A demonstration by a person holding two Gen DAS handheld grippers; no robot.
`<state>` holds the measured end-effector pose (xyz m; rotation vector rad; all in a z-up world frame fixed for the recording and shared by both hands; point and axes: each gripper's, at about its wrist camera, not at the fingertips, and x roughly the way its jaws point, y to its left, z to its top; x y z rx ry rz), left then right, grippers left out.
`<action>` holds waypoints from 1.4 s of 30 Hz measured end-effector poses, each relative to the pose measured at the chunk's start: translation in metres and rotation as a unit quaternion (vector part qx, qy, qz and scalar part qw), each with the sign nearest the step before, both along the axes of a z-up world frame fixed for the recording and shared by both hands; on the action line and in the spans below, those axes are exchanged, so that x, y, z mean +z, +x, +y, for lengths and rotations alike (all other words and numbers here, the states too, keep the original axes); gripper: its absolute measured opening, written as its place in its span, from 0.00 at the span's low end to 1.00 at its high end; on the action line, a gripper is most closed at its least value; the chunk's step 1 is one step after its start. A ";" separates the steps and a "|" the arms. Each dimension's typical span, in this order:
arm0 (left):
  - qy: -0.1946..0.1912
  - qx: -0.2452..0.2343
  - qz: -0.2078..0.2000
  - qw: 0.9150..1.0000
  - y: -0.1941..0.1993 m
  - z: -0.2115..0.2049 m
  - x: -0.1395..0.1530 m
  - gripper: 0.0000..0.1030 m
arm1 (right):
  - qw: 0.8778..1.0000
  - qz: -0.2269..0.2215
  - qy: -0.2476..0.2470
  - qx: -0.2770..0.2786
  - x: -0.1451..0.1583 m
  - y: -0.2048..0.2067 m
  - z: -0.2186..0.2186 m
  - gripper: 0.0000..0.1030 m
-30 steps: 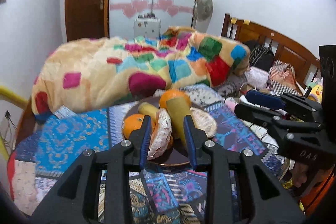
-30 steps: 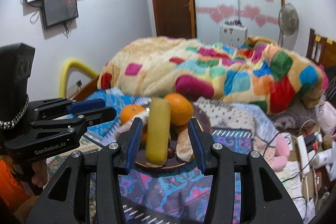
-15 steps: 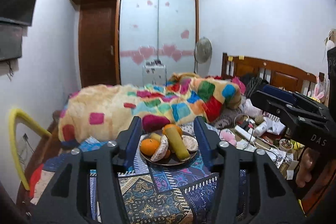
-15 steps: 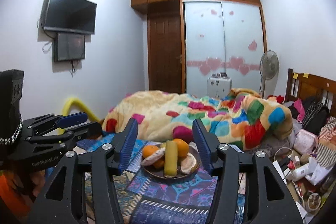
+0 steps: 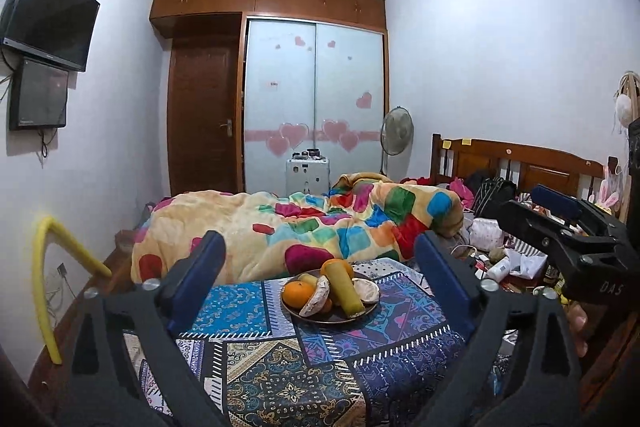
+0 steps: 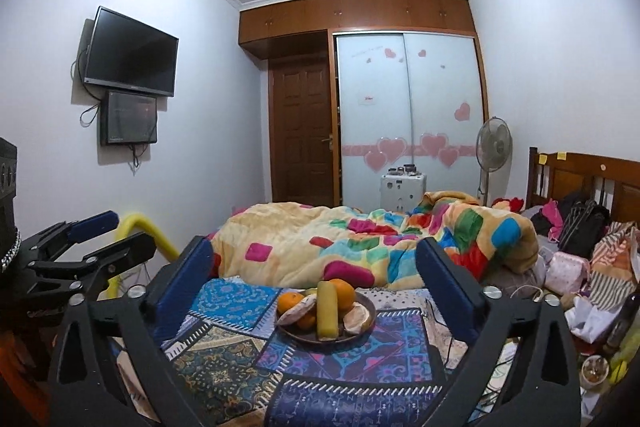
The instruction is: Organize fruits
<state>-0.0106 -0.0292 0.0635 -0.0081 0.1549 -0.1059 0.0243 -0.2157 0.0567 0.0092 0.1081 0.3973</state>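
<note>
Left gripper and right gripper spread wide, empty, held well back from the fruit plate on the patterned cloth; quilt behind plate.

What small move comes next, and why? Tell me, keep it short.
Probably bring the right gripper forward and down toward the plate. Both grippers are open, empty and held back from it, while the long yellow fruit lies on top of the pile, lined up between the right gripper's fingers.
</note>
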 end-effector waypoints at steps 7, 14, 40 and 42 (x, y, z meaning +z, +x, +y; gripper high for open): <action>-0.004 0.004 -0.003 1.000 -0.004 0.001 -0.001 1.00 | 1.000 0.004 -0.003 0.000 -0.005 -0.007 -0.001 1.00; -0.001 0.008 -0.001 1.000 -0.003 0.001 -0.004 1.00 | 1.000 0.006 -0.001 0.002 -0.007 -0.008 -0.002 1.00; -0.010 0.006 0.008 1.000 0.000 0.001 -0.005 1.00 | 1.000 0.005 -0.002 -0.001 -0.007 -0.011 -0.004 1.00; -0.009 0.007 0.008 1.000 0.000 0.001 -0.005 1.00 | 1.000 0.005 -0.002 -0.001 -0.007 -0.011 -0.004 1.00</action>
